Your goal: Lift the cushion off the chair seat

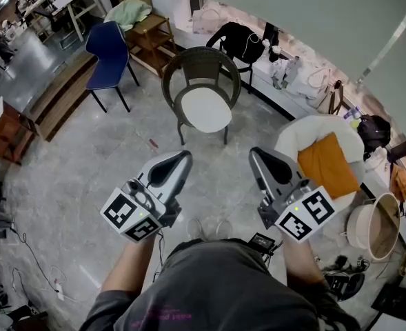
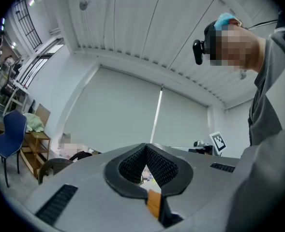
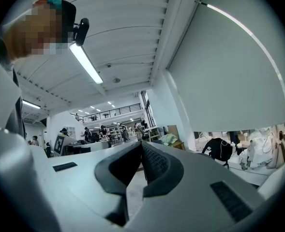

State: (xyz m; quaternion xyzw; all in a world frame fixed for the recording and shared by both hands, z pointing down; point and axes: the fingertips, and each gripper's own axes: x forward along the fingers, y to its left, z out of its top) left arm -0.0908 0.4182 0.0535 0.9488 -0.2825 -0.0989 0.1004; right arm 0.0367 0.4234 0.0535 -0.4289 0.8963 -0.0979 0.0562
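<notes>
Head view: the approach has barely begun, I judge, with my left gripper (image 1: 180, 161) and right gripper (image 1: 257, 157) well short of the wicker chair (image 1: 189, 64), where the white round cushion (image 1: 205, 109) lies on the seat. Left gripper view: jaws pressed together, empty. Right gripper view: likewise closed on nothing, so next I must close in, open and take the cushion's edge.

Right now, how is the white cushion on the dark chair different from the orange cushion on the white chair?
The white cushion is round; the orange cushion has square corners. The white cushion nearly fills the seat of the dark wicker chair, while the orange cushion leaves much of the white chair bare. The white cushion is straight ahead; the orange cushion is off to the right. Both rest on chairs.
</notes>
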